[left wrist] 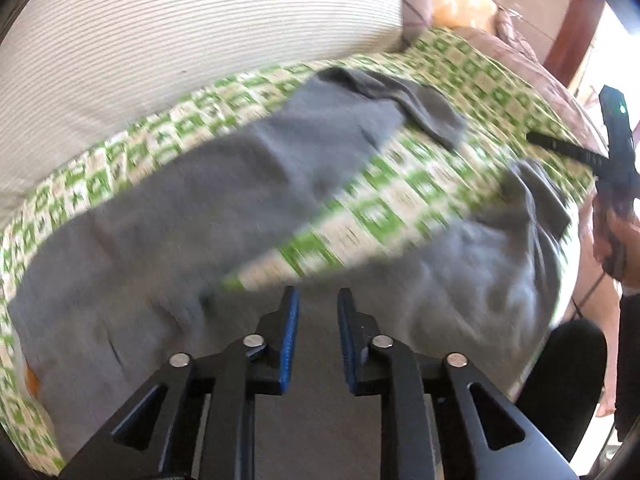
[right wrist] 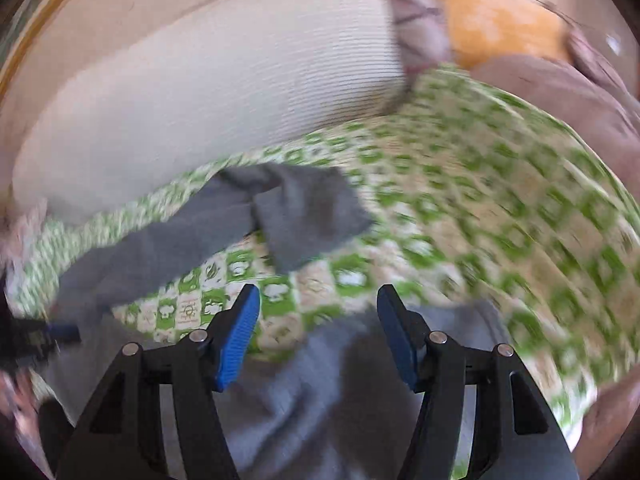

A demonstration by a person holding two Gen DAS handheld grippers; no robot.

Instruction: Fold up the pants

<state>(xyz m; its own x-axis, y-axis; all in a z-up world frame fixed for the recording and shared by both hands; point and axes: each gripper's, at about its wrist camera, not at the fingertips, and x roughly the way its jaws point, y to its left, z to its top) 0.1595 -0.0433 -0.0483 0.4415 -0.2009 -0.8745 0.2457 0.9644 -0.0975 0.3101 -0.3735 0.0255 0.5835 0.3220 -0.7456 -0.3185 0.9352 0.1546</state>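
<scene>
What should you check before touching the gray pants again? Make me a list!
1. Left gripper holds nothing: ok, jaws slightly apart.
2. Right gripper holds nothing: ok, jaws wide.
3. Pants lie on the green checked sheet: ok.
4. Both legs together: not ok, they spread apart.
5. Far cuff flat: not ok, turned over.
6. Waist smooth: cannot tell, blurred.

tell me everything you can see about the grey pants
The grey pants are soft, matte knit-looking fabric, lying unfolded and wrinkled on the green-checked bedsheet. The legs spread apart in a V with sheet showing between them; the far leg's cuff end is flipped over. Neither gripper's jaws hold the cloth.
</scene>
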